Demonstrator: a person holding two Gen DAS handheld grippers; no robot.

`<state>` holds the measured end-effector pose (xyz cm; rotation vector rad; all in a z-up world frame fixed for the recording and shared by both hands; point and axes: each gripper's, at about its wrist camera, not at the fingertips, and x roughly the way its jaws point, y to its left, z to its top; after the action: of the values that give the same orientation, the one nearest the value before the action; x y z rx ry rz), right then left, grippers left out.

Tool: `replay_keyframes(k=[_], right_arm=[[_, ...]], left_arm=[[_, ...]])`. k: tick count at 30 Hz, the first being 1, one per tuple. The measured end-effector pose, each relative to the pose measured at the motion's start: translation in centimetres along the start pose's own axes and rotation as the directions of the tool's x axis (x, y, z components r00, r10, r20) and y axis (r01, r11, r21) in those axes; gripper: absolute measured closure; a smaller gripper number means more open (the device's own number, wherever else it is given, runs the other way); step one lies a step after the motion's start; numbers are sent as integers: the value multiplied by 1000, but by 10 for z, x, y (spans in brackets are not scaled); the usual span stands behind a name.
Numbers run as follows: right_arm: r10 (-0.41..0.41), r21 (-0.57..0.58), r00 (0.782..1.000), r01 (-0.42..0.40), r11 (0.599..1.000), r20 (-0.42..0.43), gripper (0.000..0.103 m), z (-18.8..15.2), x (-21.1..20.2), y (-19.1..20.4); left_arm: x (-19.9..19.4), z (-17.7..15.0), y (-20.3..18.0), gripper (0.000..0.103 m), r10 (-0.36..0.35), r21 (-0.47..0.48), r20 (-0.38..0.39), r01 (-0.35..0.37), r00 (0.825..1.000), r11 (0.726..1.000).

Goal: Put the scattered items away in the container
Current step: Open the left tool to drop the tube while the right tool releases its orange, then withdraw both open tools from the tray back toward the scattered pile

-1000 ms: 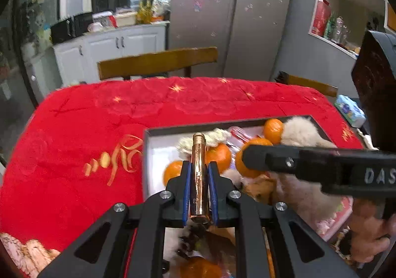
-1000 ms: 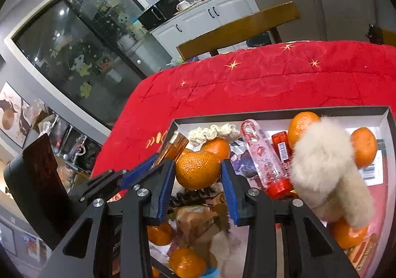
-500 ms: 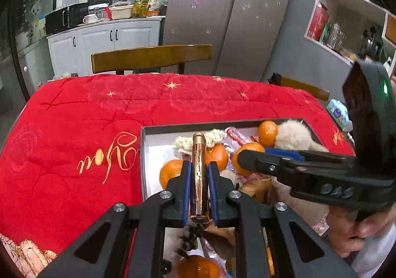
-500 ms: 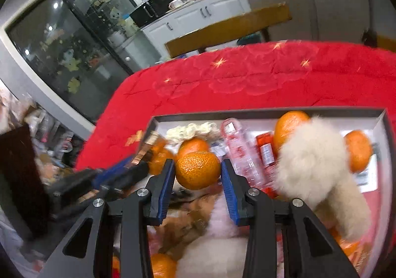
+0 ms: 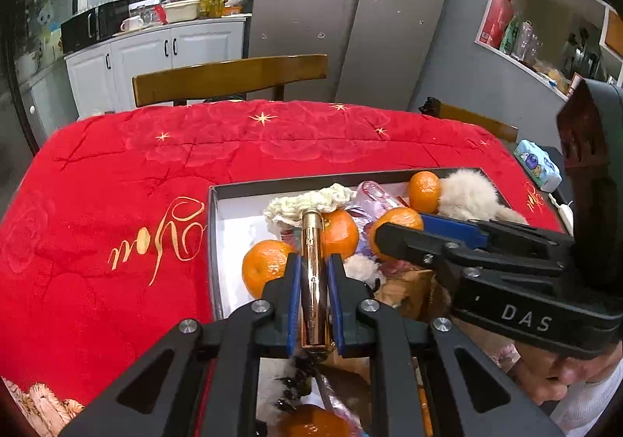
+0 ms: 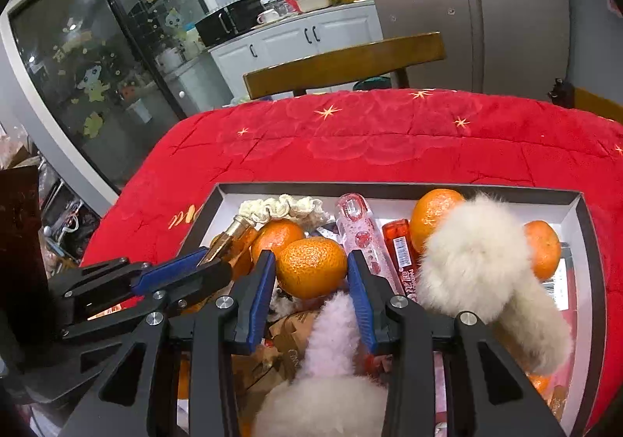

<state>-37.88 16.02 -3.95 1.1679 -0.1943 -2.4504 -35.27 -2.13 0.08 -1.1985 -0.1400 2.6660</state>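
A dark-rimmed box (image 6: 389,188) with a white floor lies on the red cloth. It holds tangerines, a cream scrunchie (image 6: 280,206), a clear pink bottle (image 6: 358,226), a red tube (image 6: 399,248) and a fluffy white toy (image 6: 475,261). Over the box's near part, my right gripper (image 6: 311,258) is shut on a tangerine (image 6: 311,273). My left gripper (image 5: 314,273) is shut on a slim gold tube (image 5: 312,242), which points forward above the box's left part. The two grippers hang close side by side, and each shows in the other's view: the left gripper (image 6: 218,267) and the right gripper (image 5: 393,232).
The red quilted cloth (image 5: 136,203) covers the whole table. A wooden chair (image 5: 229,76) stands behind its far edge, and a second chair back (image 5: 475,121) at the right. A blue tissue pack (image 5: 537,164) sits by the right edge. A person's hand (image 5: 553,378) holds the right gripper.
The right gripper has turned a little while keeping the tangerine over the box. The left gripper still holds the gold tube, almost in the same place.
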Motion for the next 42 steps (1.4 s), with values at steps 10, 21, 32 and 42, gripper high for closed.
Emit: replay_keyframes(k=[10,21,32,42], right_arm=[[94,24,995,-95,995,41,15,2,-9,-6],[156,50,977,-165,985,147,0,9,-36,-7],[132,-67,935,-117,991,328,0,16,-105,18],[-3,-57,934,25,998,358,0,-5,-165,23]], left_arm=[[1,4,0,70,46,36,10,-47,999,998],[-24,18,12,0,84,38,73,-87,994,995],[-71,37,17,0,57,30,200,-65,978,997],[-147,36,-9,0,-95,94,361,65,928,993]])
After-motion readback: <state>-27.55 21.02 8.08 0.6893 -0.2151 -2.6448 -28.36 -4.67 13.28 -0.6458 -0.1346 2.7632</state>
